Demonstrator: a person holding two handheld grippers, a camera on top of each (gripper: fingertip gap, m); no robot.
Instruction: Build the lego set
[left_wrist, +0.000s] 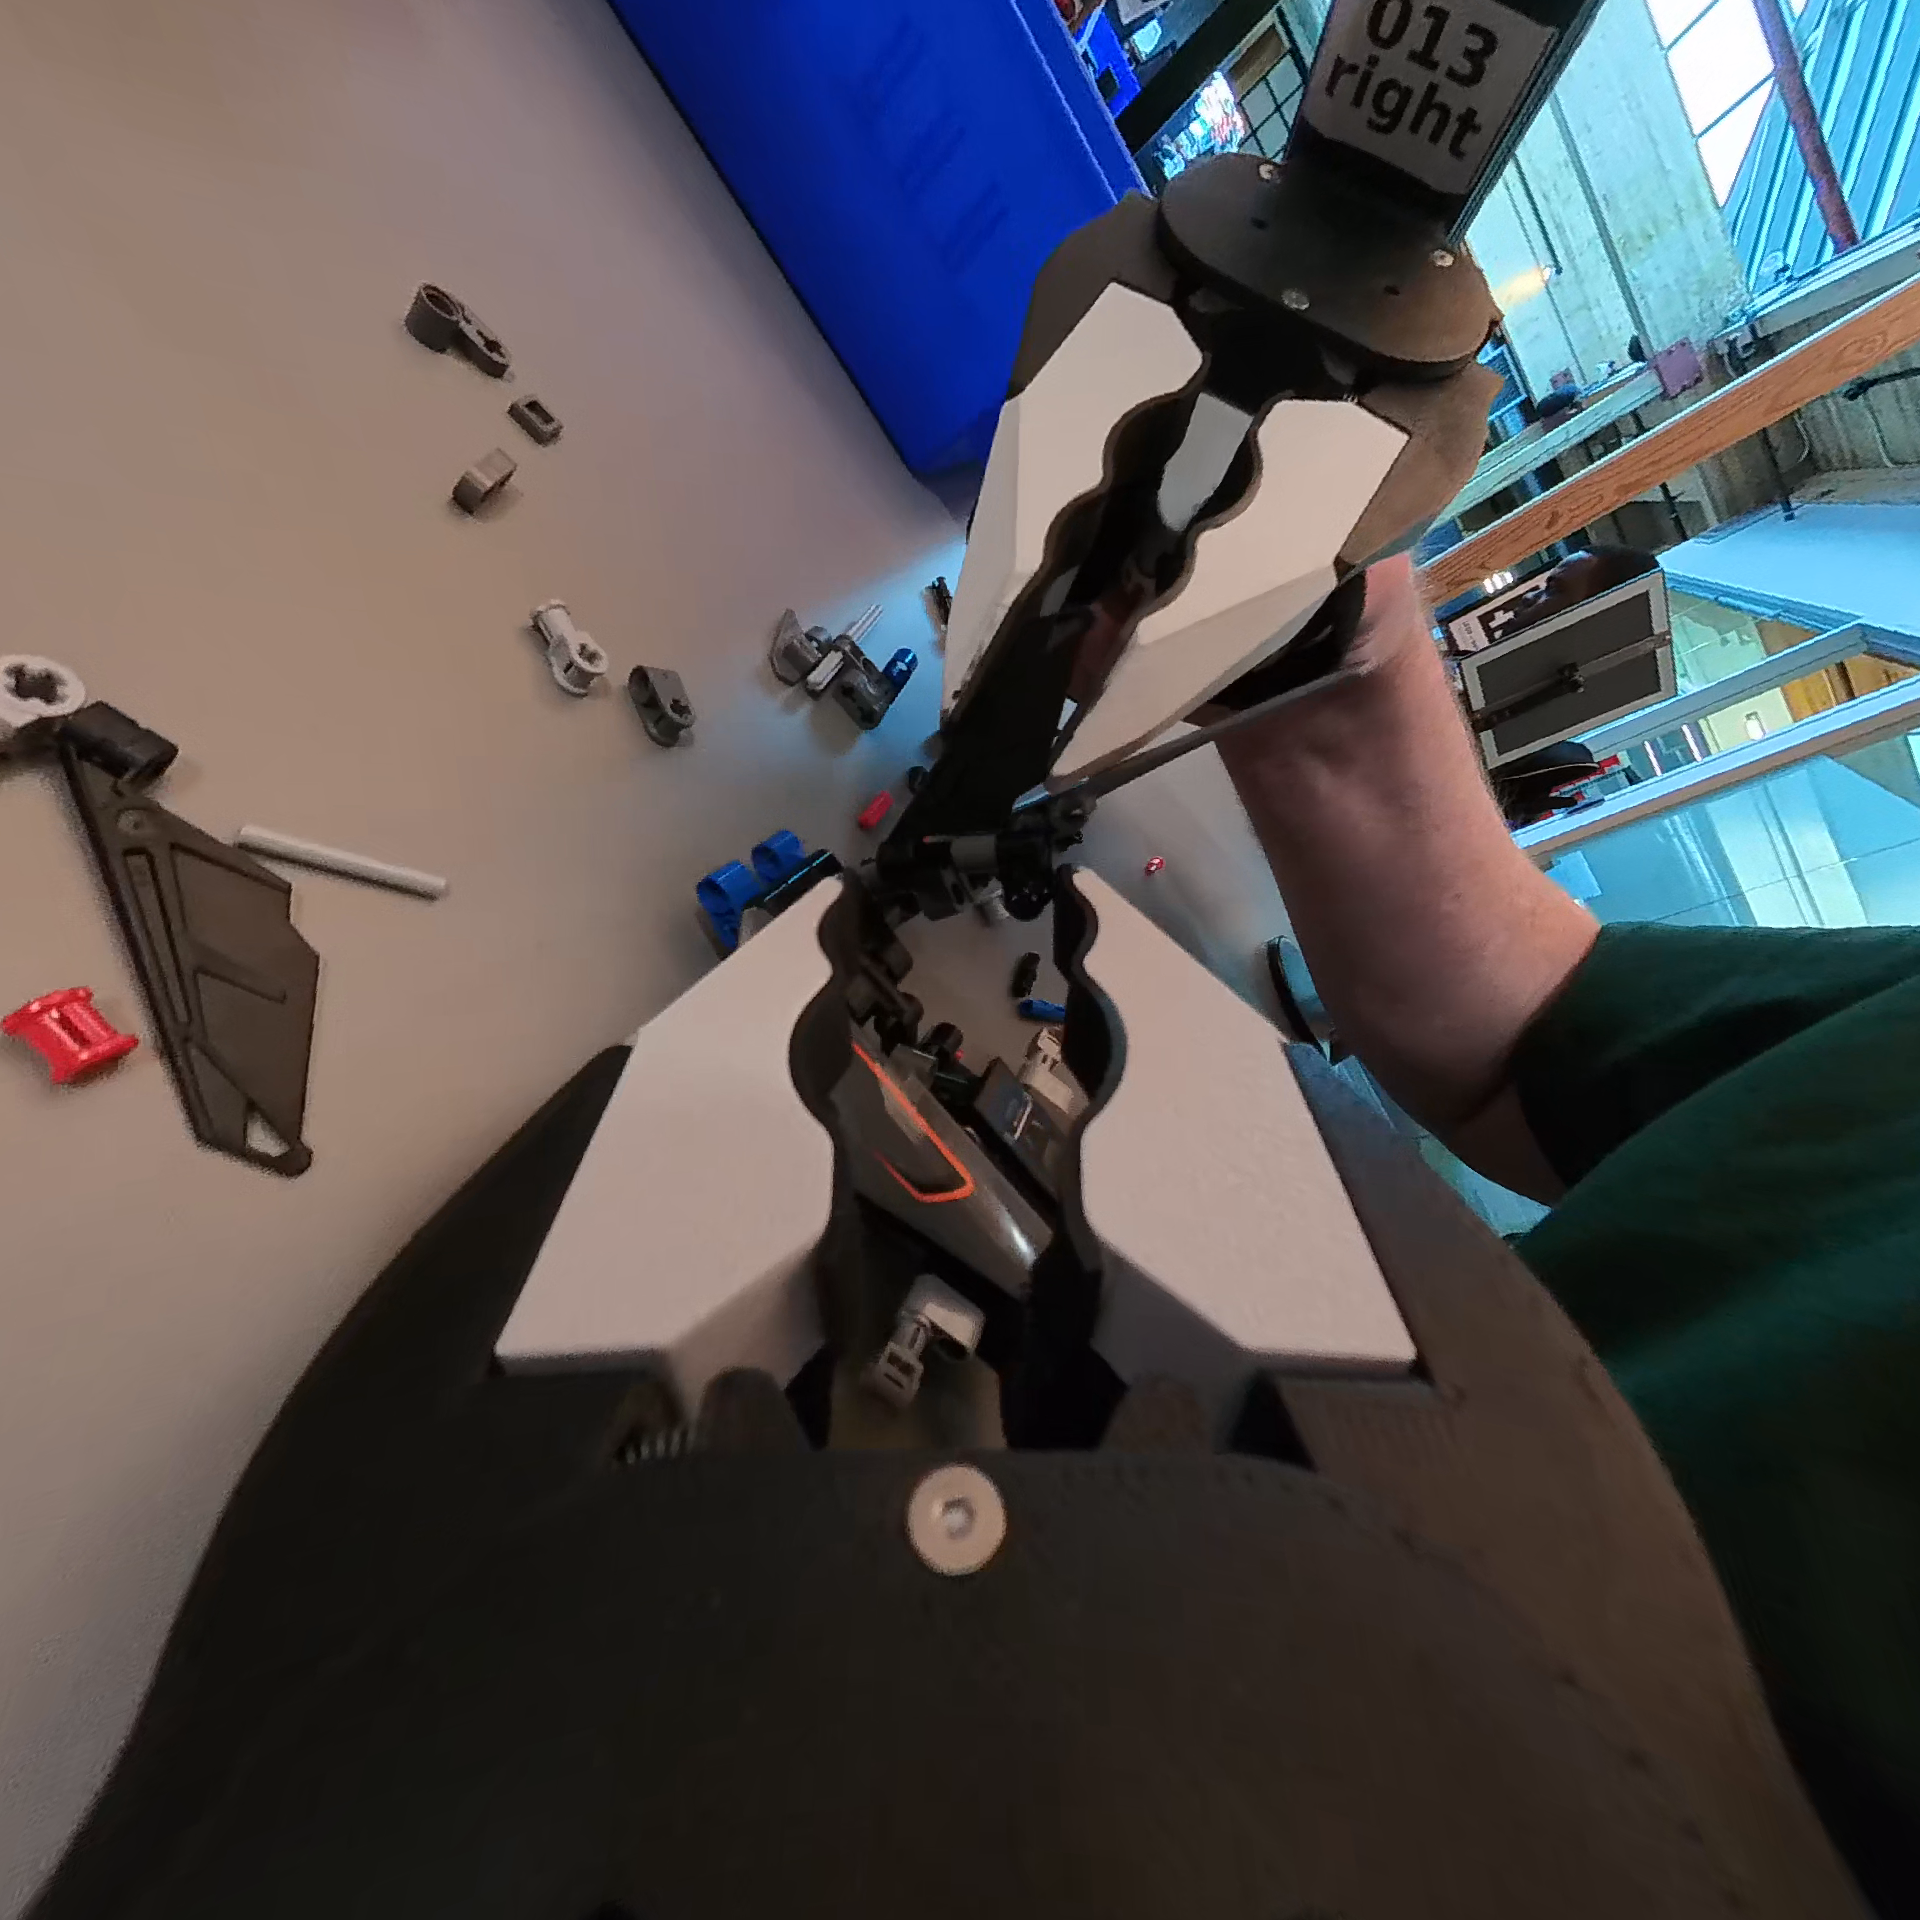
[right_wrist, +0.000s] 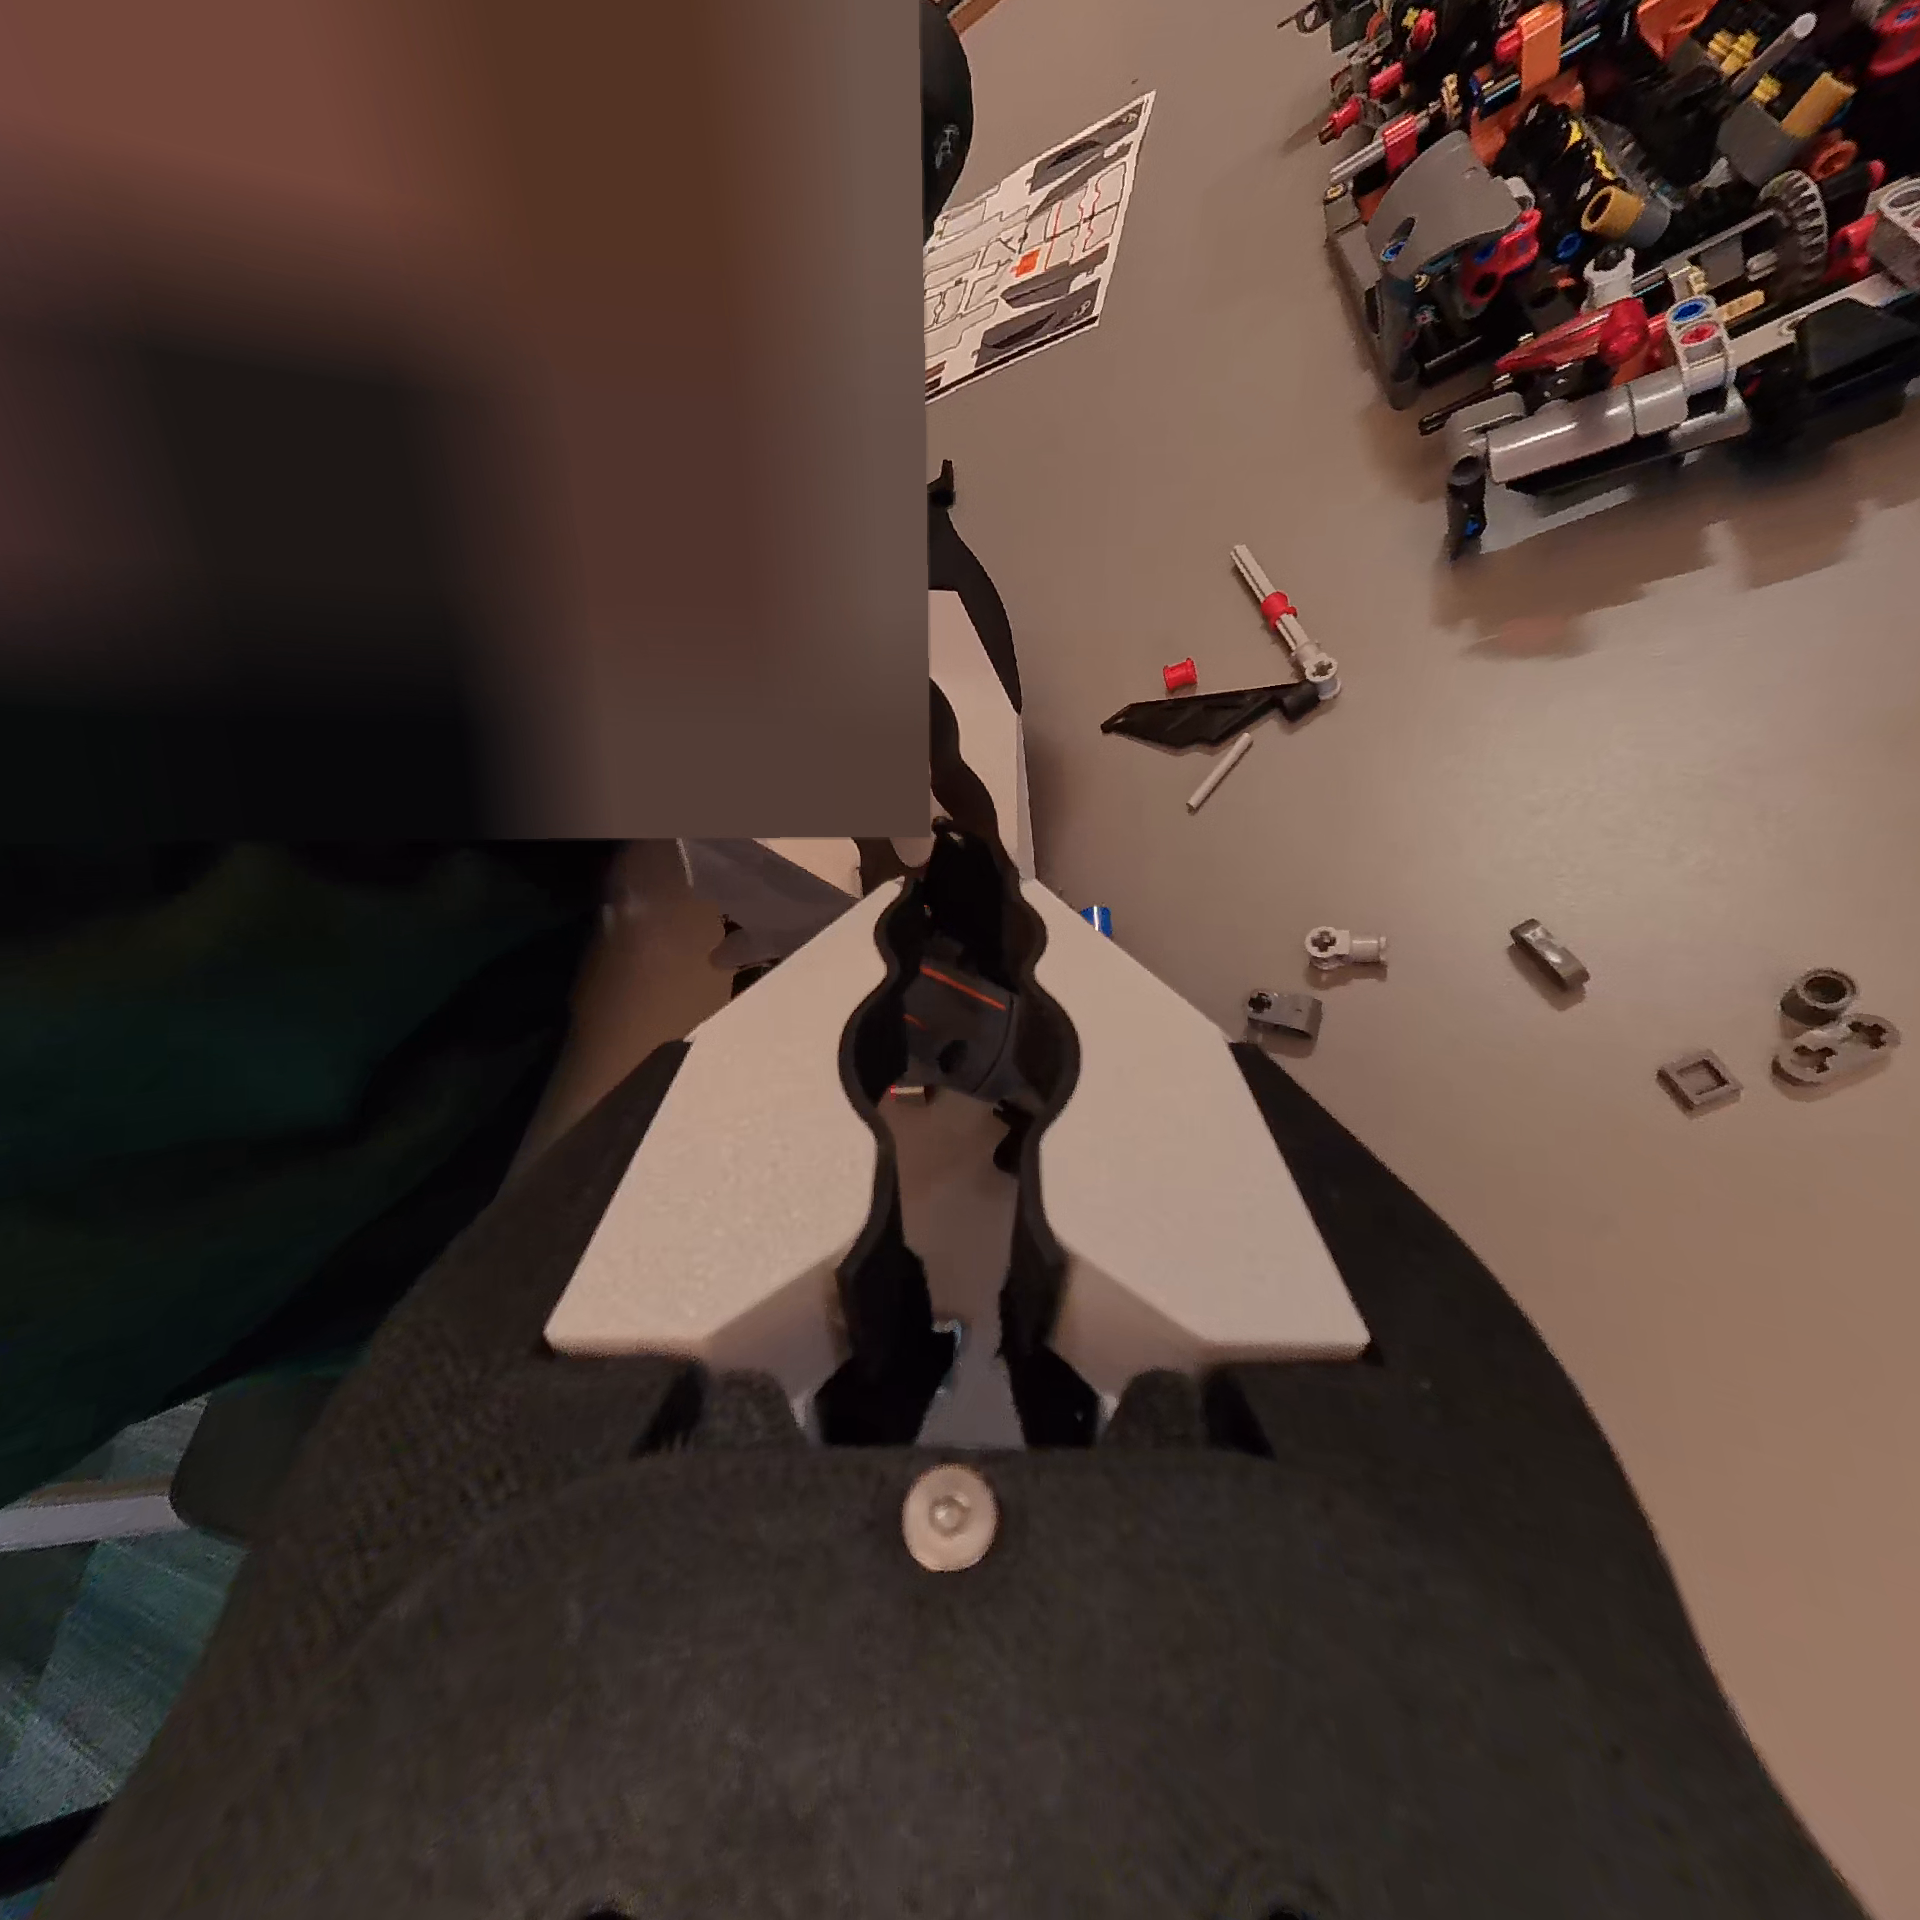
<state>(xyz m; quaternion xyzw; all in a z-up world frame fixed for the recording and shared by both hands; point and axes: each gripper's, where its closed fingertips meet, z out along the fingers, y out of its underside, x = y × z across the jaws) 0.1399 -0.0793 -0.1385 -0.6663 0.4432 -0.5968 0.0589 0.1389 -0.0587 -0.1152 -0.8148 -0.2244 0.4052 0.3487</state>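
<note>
My left gripper (left_wrist: 956, 894) fills the foreground of the left wrist view. It is shut on a dark grey lego sub-assembly with an orange line (left_wrist: 914, 1153), held above the table. My right gripper (left_wrist: 977, 795) comes down from the top, shut on a long black lego piece (left_wrist: 987, 727). The two pieces meet at small black connectors (left_wrist: 956, 868) between the tips. In the right wrist view my right gripper (right_wrist: 961, 899) shows the orange-lined piece (right_wrist: 956, 1013) between its jaws. A finger (right_wrist: 966, 655) of the left gripper stands just beyond.
Loose parts lie on the grey table: a black blade panel (left_wrist: 208, 987), a red bush (left_wrist: 68, 1029), a grey axle (left_wrist: 343, 862), blue pieces (left_wrist: 748, 883) and grey connectors (right_wrist: 1345, 948). A large built model (right_wrist: 1621, 239), a sticker sheet (right_wrist: 1039, 239), a blue bin (left_wrist: 894, 208) and a green sleeve (left_wrist: 1714, 1195) surround them. Both grippers' tips are close together, under 4 cm apart.
</note>
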